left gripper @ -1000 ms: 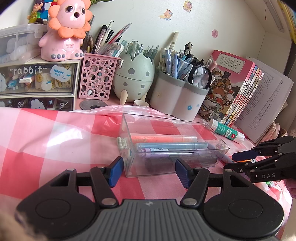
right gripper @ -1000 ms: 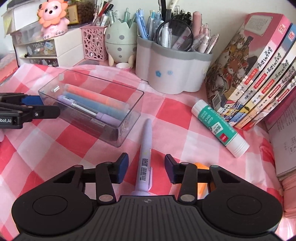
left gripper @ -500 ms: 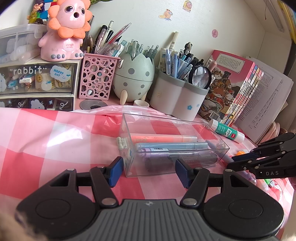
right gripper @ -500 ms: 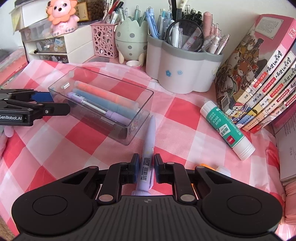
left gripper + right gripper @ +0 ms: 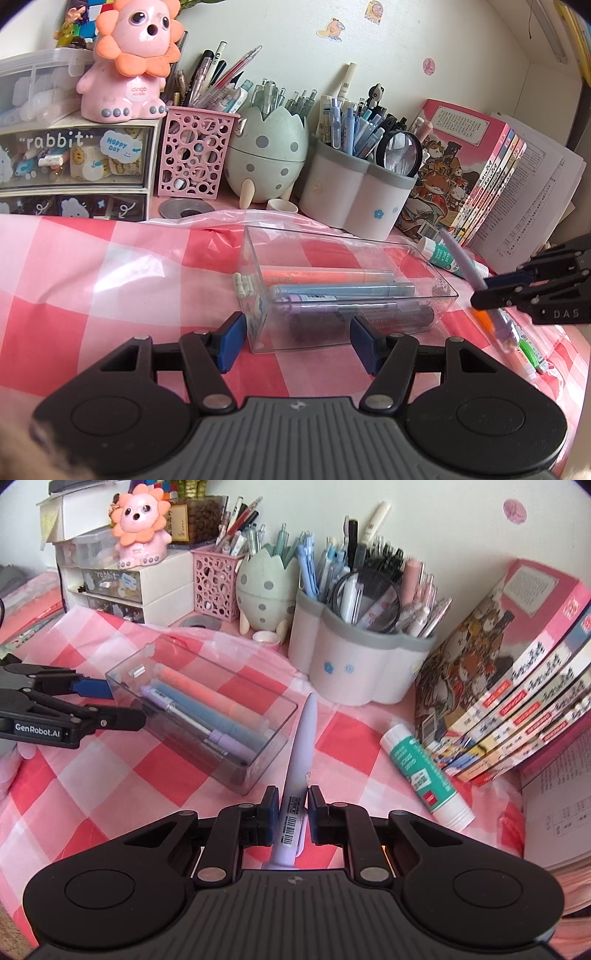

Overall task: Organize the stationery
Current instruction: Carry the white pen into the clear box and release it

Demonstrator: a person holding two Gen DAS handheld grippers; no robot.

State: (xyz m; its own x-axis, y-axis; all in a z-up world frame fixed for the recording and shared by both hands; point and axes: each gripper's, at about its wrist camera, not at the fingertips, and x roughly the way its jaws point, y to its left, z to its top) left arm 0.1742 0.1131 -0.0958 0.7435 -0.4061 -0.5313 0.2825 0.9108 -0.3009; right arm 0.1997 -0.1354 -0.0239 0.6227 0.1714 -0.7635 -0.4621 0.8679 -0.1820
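Left gripper (image 5: 297, 341): jaws wide apart, straddling the near short end of the clear rectangular plastic box (image 5: 343, 291) without pressing it, no different from a second ago, apparently just steadying it. Inside the box, side by side and lengthwise: an orange highlighter (image 5: 325, 275), a blue pen (image 5: 341, 290), a purple pen (image 5: 332, 301) and a dark one nearest the front wall. Further right, the change: right gripper (image 5: 290, 810), open around the pale lilac pen (image 5: 301, 760) a second ago, now clamped on its barcoded rear part and raised off the red-and-white checked cloth (image 5: 155, 768), tip angled up and forward, just right of the box's far corner. Seen from the left wrist view, same pen (image 5: 469, 269) slanting through the air beside the box. Meaning for the task: pick-up done, pen not yet stowed; likely next, swing left over the open top and lower it parallel to the others. Still loose on the cloth to the right: white-and-green glue stick (image 5: 424, 768), near the leaning books (image 5: 517, 686).
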